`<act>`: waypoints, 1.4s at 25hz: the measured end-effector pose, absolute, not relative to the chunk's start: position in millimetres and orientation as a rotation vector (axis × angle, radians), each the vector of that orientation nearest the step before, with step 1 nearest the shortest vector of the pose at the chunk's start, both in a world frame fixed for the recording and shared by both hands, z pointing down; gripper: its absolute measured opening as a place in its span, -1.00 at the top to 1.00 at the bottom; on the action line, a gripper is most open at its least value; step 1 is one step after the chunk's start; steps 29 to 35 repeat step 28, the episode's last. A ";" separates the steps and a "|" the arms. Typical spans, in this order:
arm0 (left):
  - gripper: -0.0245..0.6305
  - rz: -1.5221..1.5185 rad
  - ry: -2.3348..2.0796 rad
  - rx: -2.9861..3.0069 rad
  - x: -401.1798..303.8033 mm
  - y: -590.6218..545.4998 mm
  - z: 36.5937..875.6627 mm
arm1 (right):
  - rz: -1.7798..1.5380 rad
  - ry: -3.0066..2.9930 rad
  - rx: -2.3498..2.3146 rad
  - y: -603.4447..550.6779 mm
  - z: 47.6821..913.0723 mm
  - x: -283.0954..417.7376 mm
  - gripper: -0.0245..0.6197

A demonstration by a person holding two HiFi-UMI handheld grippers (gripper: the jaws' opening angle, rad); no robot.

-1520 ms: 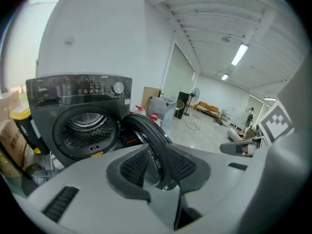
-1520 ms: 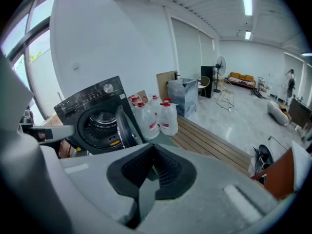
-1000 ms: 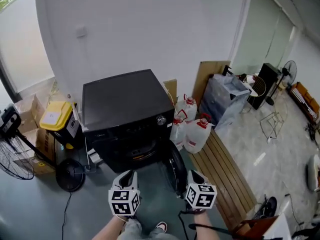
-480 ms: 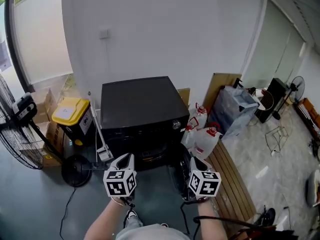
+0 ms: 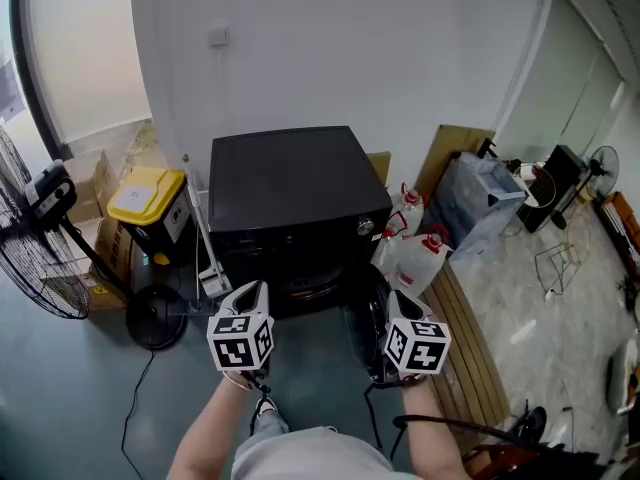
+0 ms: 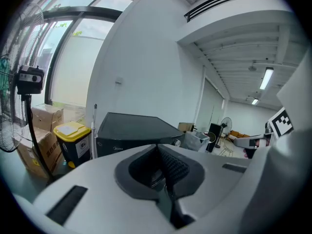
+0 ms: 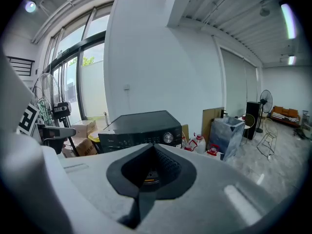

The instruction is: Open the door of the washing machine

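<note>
The black washing machine (image 5: 295,183) stands against the white wall, its round door (image 5: 360,313) swung open to the right of the dark drum opening. My left gripper (image 5: 254,293) hovers in front of the machine's lower left. Its jaws are closing, with the tips together and nothing between them (image 6: 157,146). My right gripper (image 5: 395,303) hangs just by the open door's edge without gripping it, shut and empty (image 7: 155,146). Both gripper views look over the jaws at the washing machine (image 6: 131,128) (image 7: 141,126) from a short way off.
A yellow-lidded bin (image 5: 150,203), cardboard boxes and a standing fan (image 5: 45,258) crowd the left. A mop handle (image 5: 198,233) leans by the machine. Water jugs (image 5: 415,258), a wrapped grey bundle (image 5: 475,208) and a slatted wooden board (image 5: 465,358) lie to the right.
Both grippers have risen and drawn slightly back from the machine as the head view lifted. The door stays swung open throughout.
</note>
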State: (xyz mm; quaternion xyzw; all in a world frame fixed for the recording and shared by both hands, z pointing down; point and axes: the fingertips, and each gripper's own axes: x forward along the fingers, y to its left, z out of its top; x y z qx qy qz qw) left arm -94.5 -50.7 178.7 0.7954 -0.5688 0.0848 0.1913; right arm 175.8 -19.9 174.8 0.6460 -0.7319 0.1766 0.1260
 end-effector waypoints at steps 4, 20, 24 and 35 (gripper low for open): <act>0.90 0.259 -1.591 2.241 -93.6 -54.4 180.1 | 0.512 -2.133 1.916 -21.9 171.6 175.7 0.91; 0.90 0.291 -1.582 2.236 -92.6 -66.9 181.7 | 0.557 -2.127 1.902 -28.8 172.9 171.7 0.91; 0.90 0.298 -1.575 2.237 -91.9 -67.5 183.3 | 0.557 -2.124 1.902 -28.3 173.3 170.5 0.91; 0.90 0.307 -1.568 2.241 -90.2 -66.4 186.6 | 0.557 -2.111 1.922 -24.9 175.8 172.0 0.91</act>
